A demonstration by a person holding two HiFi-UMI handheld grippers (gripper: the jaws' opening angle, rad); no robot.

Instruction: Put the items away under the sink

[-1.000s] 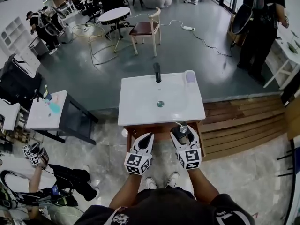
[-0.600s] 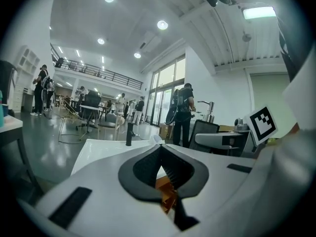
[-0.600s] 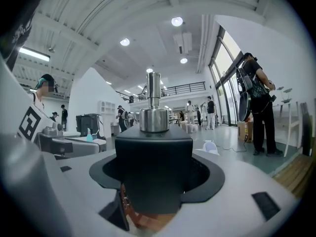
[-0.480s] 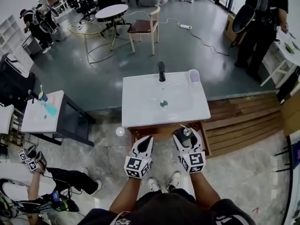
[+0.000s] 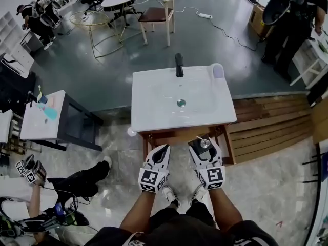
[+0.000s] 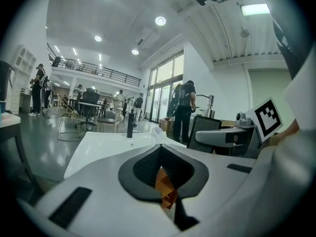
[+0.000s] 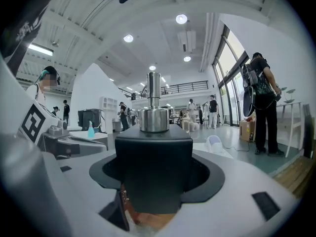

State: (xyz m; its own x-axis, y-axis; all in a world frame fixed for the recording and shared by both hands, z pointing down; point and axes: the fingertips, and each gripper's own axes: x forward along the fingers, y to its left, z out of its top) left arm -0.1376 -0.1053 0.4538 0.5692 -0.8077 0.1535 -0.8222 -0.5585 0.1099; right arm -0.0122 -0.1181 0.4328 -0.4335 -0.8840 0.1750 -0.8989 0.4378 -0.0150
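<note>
Your right gripper (image 5: pixel 204 144) is clamped on a black soap dispenser (image 7: pixel 153 157) with a silver pump, just before the white sink (image 5: pixel 154 106) on its wooden stand (image 5: pixel 174 135), while your left gripper (image 5: pixel 162 149) beside it is closed and empty.

the white sink (image 5: pixel 154 104) in front of me sits on a wooden stand (image 5: pixel 179 136), which stands on the pale tiled floor (image 5: pixel 115 147). at its back edge a black tap (image 5: pixel 179 65) stands upright. a pale cup-like thing (image 5: pixel 217 70) sits in the far right corner.
</note>
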